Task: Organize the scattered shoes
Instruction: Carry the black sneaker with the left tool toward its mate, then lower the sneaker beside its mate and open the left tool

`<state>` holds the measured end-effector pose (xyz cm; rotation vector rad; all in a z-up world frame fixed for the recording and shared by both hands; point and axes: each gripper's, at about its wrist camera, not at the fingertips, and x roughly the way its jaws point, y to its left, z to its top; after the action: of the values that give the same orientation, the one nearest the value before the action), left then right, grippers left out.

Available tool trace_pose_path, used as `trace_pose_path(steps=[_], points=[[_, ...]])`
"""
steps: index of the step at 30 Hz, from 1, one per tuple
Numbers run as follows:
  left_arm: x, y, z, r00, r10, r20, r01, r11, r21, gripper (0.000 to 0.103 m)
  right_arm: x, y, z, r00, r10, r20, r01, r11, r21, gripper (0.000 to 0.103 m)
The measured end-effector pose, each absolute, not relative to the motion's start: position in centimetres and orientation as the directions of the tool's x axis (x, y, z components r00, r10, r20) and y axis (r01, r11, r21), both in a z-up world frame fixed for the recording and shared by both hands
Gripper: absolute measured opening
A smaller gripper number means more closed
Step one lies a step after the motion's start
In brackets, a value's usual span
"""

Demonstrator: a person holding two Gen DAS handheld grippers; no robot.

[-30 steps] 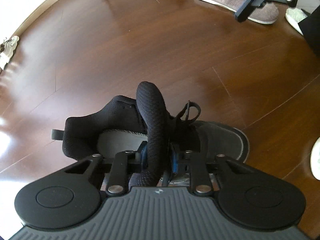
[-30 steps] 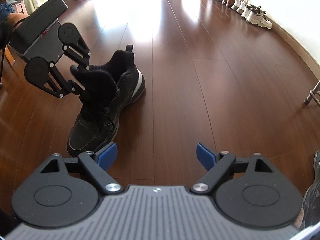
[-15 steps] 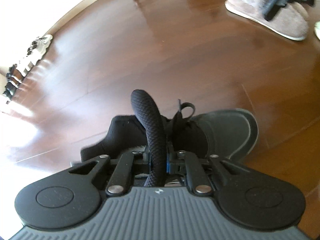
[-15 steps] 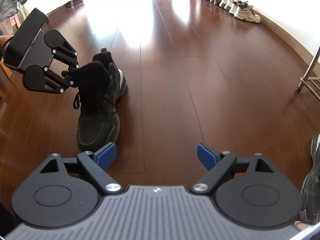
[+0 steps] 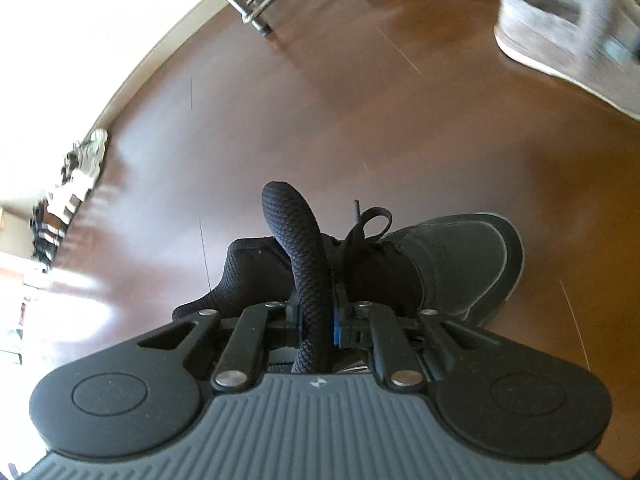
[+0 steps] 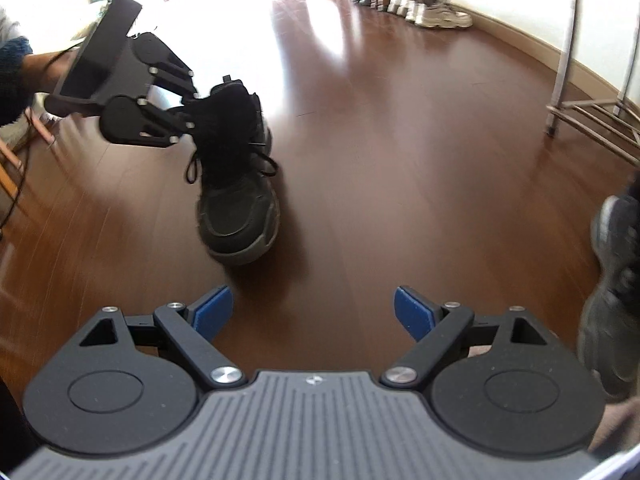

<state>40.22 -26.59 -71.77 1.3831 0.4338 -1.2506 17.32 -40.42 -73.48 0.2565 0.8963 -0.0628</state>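
On the wood floor [image 6: 400, 152], near the room's middle and well apart from the shoe row [image 6: 408, 4] along the far wall, the black shoe [image 6: 236, 184] hangs toe-down, its toe at or just above the boards. A metal rack [image 6: 592, 116] stands to the right, a grey sneaker [image 6: 612, 288] at the edge. The left gripper [image 5: 316, 320] is pinching the shoe's padded tongue [image 5: 296, 240] between its pads. The right gripper [image 6: 312, 312] is spread wide and empty. The shoe looks light but floppy; the soft tongue bends, so the sole may swing. A stiffer hold, I judge, would be the heel collar.
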Motion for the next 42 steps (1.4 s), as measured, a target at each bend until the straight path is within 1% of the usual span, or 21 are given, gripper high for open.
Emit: trace_pose_path(steps=[6,11,14,17,23,26,29,33,38,41,42], points=[[37.9,-37.6,-73.5,0.343,-0.435,-0.833,0.801,-0.328,0.501,0.014,12.9,-47.5,-72.8,0.649,-0.010,-0.761,0.239,0.952,0.190,0.087],[34.2,-46.7,-75.5,0.307,-0.477,-0.823,0.730,-0.437,0.526,0.014,9.2,-52.9,-72.6,0.652,-0.074,-0.754,0.313,0.933,0.179,0.088],[31.3,-50.1,-75.9,0.290,-0.492,-0.821,0.684,-0.493,0.537,0.014,6.6,-55.9,-72.9,0.652,-0.111,-0.750,0.364,0.914,0.181,0.089],[29.5,-52.7,-75.9,0.254,-0.491,-0.833,0.657,-0.544,0.521,0.013,4.1,-58.3,-73.6,0.645,-0.146,-0.750,0.420,0.887,0.189,0.089],[26.6,-54.4,-76.0,0.192,-0.500,-0.845,0.617,-0.608,0.500,0.013,0.2,-60.5,-75.4,0.644,-0.173,-0.746,0.500,0.833,0.238,0.089],[25.4,-54.8,-76.0,0.150,-0.498,-0.854,0.598,-0.643,0.479,0.013,-1.0,-60.2,-75.8,0.647,-0.163,-0.745,0.500,0.828,0.253,0.089],[23.9,-53.7,-76.4,0.093,-0.526,-0.845,0.516,-0.701,0.493,0.013,-1.2,-60.1,-76.2,0.646,-0.151,-0.749,0.497,0.827,0.262,0.089],[22.5,-53.0,-76.7,0.044,-0.546,-0.836,0.451,-0.736,0.505,0.013,-2.8,-59.1,-75.9,0.649,-0.140,-0.748,0.496,0.823,0.277,0.089],[21.8,-53.1,-76.8,0.009,-0.559,-0.829,0.434,-0.745,0.507,0.013,-2.7,-58.5,-75.5,0.654,-0.138,-0.744,0.491,0.825,0.279,0.090],[21.7,-52.8,-76.7,0.008,-0.570,-0.822,0.446,-0.733,0.513,0.016,-2.4,-58.2,-75.5,0.654,-0.137,-0.744,0.492,0.824,0.281,0.090],[21.7,-52.7,-76.7,0.008,-0.574,-0.819,0.450,-0.729,0.515,0.023,-2.3,-58.1,-75.6,0.654,-0.136,-0.744,0.491,0.824,0.281,0.090]])
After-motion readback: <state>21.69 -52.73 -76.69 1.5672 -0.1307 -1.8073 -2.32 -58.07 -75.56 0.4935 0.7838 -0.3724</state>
